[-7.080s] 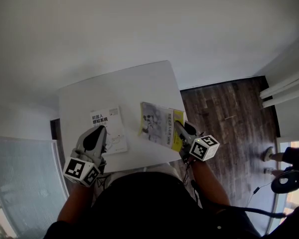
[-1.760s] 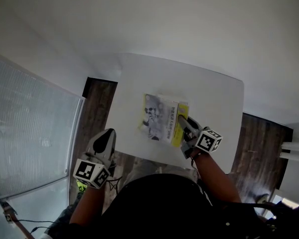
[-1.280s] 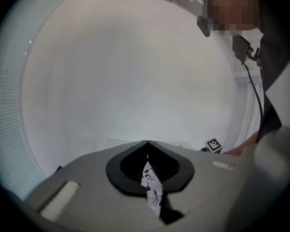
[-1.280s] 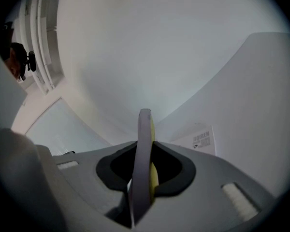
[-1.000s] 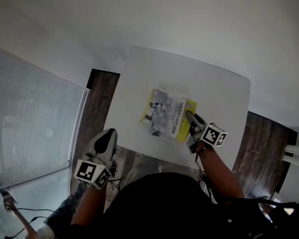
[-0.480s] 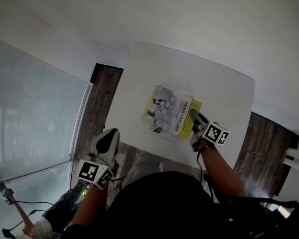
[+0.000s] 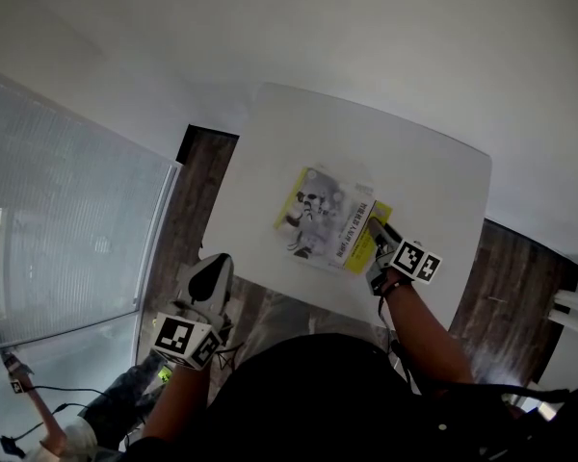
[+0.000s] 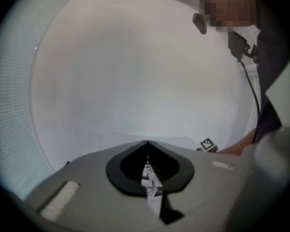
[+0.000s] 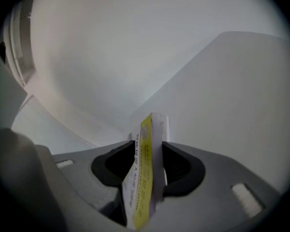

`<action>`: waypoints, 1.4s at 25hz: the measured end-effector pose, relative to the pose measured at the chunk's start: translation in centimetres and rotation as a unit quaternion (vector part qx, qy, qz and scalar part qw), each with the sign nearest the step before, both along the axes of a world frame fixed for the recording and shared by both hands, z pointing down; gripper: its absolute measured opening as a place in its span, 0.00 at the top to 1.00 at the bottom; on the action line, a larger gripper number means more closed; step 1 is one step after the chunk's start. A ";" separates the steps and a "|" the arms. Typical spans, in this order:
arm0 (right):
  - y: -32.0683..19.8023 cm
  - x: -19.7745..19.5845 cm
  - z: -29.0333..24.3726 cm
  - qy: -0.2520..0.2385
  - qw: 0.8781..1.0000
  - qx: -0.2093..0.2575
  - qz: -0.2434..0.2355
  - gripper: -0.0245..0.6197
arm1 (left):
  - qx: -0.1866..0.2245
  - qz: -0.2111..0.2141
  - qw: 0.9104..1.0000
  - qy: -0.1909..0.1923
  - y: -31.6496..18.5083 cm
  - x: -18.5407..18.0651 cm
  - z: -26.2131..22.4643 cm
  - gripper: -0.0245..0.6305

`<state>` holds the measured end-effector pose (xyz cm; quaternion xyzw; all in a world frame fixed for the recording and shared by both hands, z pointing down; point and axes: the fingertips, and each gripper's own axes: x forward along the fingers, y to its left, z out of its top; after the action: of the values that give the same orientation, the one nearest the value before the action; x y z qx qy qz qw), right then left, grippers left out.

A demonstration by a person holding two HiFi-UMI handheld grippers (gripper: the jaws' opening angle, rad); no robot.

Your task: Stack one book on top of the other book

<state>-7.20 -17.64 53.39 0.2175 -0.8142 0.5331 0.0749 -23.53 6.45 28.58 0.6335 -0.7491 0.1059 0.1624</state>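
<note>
Book with the yellow edge [image 7: 328, 219] has its near edge between the jaws of the right claw [image 7: 374, 227], which have just been opening: they stand apart, clear of it on both sides. At lower left, off the bench [image 7: 433, 176], the left claw [image 7: 212, 264] is closed and empty. Farther in, the book lies flat at frame centre; the other book, presumably beneath, I cannot make out. Release seems under way; next, the right claw must back off without dragging the book.
</note>
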 end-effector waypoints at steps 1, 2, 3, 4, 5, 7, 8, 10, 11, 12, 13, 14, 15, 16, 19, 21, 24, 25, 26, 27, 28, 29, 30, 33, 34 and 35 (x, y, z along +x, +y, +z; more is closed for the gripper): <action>-0.1 0.1 0.1 0.003 1.000 0.000 0.000 0.69 | 0.000 0.000 1.000 -0.001 0.0 0.1 -0.1 0.95; -0.3 0.3 0.3 0.005 1.000 -0.001 0.002 0.66 | 0.000 0.000 1.000 -0.002 0.0 0.2 0.0 0.95; -0.5 0.4 0.4 0.006 1.000 -0.001 0.005 0.65 | -0.002 0.002 1.000 -0.002 0.0 0.3 0.1 0.95; -0.6 0.5 0.6 0.005 1.000 -0.002 0.007 0.64 | -0.005 0.004 1.000 -0.002 0.0 0.5 0.4 0.95; -0.6 0.6 0.7 0.005 1.000 -0.004 0.009 0.63 | -0.008 0.007 1.000 -0.001 0.0 0.6 0.7 0.95; -0.5 0.6 0.9 0.008 1.000 -0.007 0.011 0.63 | -0.009 0.010 1.000 0.001 -0.1 0.9 0.9 0.95; -0.4 0.8 1.0 0.012 1.000 -0.009 0.014 0.63 | -0.008 0.012 1.000 0.003 -0.2 1.0 0.9 0.95; -0.5 1.3 1.1 0.018 0.999 -0.015 0.025 0.63 | -0.009 0.021 1.000 0.004 -0.5 1.2 0.9 0.95; -0.7 1.7 1.0 0.017 0.999 -0.014 0.033 0.63 | -0.007 0.025 1.000 0.003 -0.6 1.3 0.7 0.95; -0.9 2.0 0.7 0.012 0.999 -0.009 0.041 0.63 | -0.003 0.027 1.000 0.003 -0.8 1.3 0.5 0.95; -1.0 2.4 0.3 0.006 0.999 -0.003 0.047 0.64 | 0.000 0.029 1.000 0.002 -1.0 1.4 0.3 0.95; -1.2 2.6 -0.1 0.001 0.999 0.002 0.050 0.64 | 0.002 0.031 1.000 0.002 -1.1 1.4 0.2 0.95; -1.3 2.8 -0.4 -0.002 0.999 0.004 0.052 0.64 | 0.002 0.035 0.999 0.003 -1.3 1.5 0.1 0.95; -1.3 3.0 -0.5 -0.004 0.999 0.005 0.052 0.64 | 0.001 0.039 0.999 0.004 -1.5 1.6 0.1 0.95; -0.9 3.3 -0.6 -0.003 0.999 0.004 0.054 0.64 | -0.005 0.049 0.999 0.006 -1.9 1.7 0.7 0.95; -0.6 3.6 -0.8 -0.004 0.998 0.005 0.057 0.64 | -0.002 0.057 0.998 0.008 -2.3 1.9 0.9 0.95; -0.2 4.0 -1.6 0.001 0.998 0.022 0.056 0.64 | 0.003 0.070 0.998 0.008 -3.1 2.2 0.5 0.95; -0.1 4.1 -2.0 0.007 0.998 0.037 0.049 0.64 | 0.005 0.075 0.997 0.009 -3.4 2.3 0.4 0.95; 0.0 4.2 -2.4 0.014 0.997 0.056 0.042 0.64 | 0.006 0.081 0.997 0.010 -3.7 2.4 0.4 0.95; 0.1 4.2 -2.8 0.020 0.996 0.074 0.035 0.64 | 0.006 0.086 0.996 0.011 -4.0 2.4 0.4 0.95; 0.1 4.2 -3.3 0.024 0.995 0.090 0.031 0.64 | 0.007 0.091 0.996 0.012 -4.2 2.5 0.5 0.95; 0.2 4.3 -3.8 0.024 0.994 0.102 0.031 0.64 | 0.008 0.097 0.995 0.011 -4.5 2.5 0.6 0.95; 0.3 4.4 -4.3 0.024 0.993 0.112 0.033 0.64 | 0.009 0.103 0.995 0.010 -4.9 2.5 0.6 0.95; 0.3 5.1 -5.8 0.026 0.989 0.143 0.037 0.64 | 0.020 0.122 0.992 0.008 -6.1 2.6 0.1 0.95; 0.2 5.4 -6.2 0.029 0.987 0.154 0.036 0.64 | 0.027 0.127 0.992 0.009 -6.6 2.6 -0.2 0.95; 0.2 5.7 -6.6 0.034 0.985 0.165 0.036 0.64 | 0.033 0.132 0.991 0.010 -7.1 2.6 -0.6 0.95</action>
<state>-1.50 -17.42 46.80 0.2746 -0.8796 0.3857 0.0465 -20.91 -0.61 28.00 0.7325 -0.6607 0.0959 0.1336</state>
